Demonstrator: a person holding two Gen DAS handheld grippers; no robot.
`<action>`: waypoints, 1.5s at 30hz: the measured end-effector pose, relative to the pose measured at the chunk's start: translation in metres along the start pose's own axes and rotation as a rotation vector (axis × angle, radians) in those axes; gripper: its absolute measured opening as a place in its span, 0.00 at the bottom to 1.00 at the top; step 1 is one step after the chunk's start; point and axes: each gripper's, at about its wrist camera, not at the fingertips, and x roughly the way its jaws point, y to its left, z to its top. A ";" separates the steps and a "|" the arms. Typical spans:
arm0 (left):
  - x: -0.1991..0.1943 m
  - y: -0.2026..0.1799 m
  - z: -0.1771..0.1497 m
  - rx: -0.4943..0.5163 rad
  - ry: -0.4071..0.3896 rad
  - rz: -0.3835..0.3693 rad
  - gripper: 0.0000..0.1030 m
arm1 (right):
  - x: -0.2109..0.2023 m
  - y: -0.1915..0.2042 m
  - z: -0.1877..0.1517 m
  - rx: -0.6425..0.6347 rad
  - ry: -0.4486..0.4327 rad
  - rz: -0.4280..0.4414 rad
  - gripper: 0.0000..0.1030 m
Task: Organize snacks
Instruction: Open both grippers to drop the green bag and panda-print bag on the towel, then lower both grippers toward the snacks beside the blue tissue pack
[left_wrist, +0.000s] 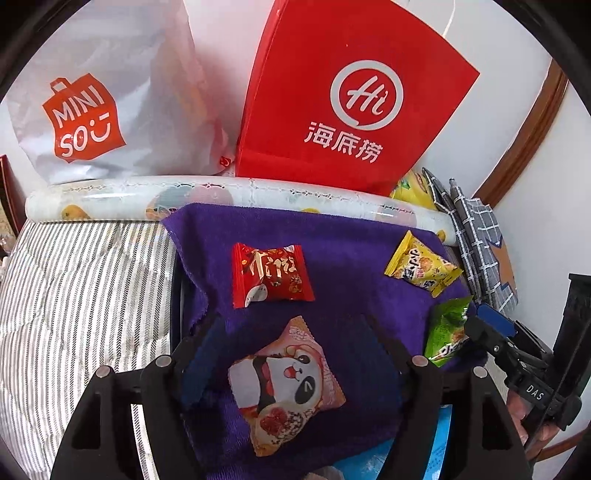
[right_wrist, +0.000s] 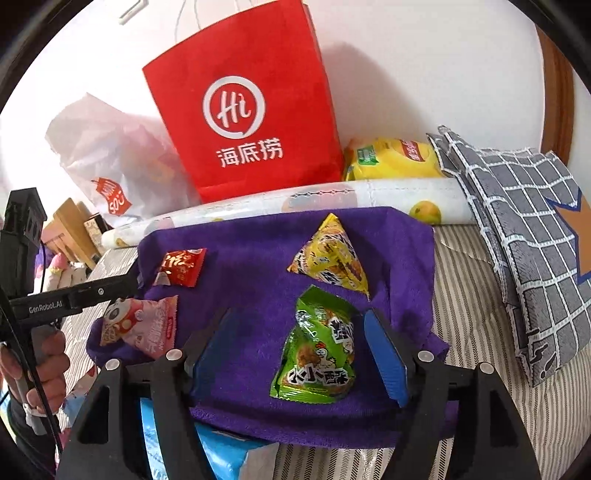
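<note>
Four snack packets are lying on the purple towel (right_wrist: 251, 258); both hand-held grippers, left (left_wrist: 288, 373) and right (right_wrist: 299, 350), are gaping empty; sorting remaining.

My left gripper (left_wrist: 291, 354) points steeply down, its jaws standing apart with a clear gap between the dark pads; nothing is pressed by them. My right gripper (right_wrist: 299, 350) is angled down much the same, jaws spread, the blue pad (right_wrist: 386, 354) on one finger facing inward and touching nothing. From the right wrist view I can see my left hand (right_wrist: 44, 373) curled around the handle of its tool at the left edge. From the left wrist view, fingers of my right hand (left_wrist: 524, 417) show behind its tool.
</note>
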 end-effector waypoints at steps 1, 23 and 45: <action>-0.003 0.000 0.000 -0.002 -0.005 -0.001 0.70 | -0.003 0.001 0.001 0.004 -0.008 -0.005 0.70; -0.117 -0.016 -0.058 0.068 -0.155 0.007 0.70 | -0.151 0.047 -0.046 0.037 -0.133 -0.116 0.87; -0.159 0.004 -0.147 0.043 -0.070 0.197 0.84 | -0.182 0.064 -0.123 0.023 -0.085 -0.176 0.96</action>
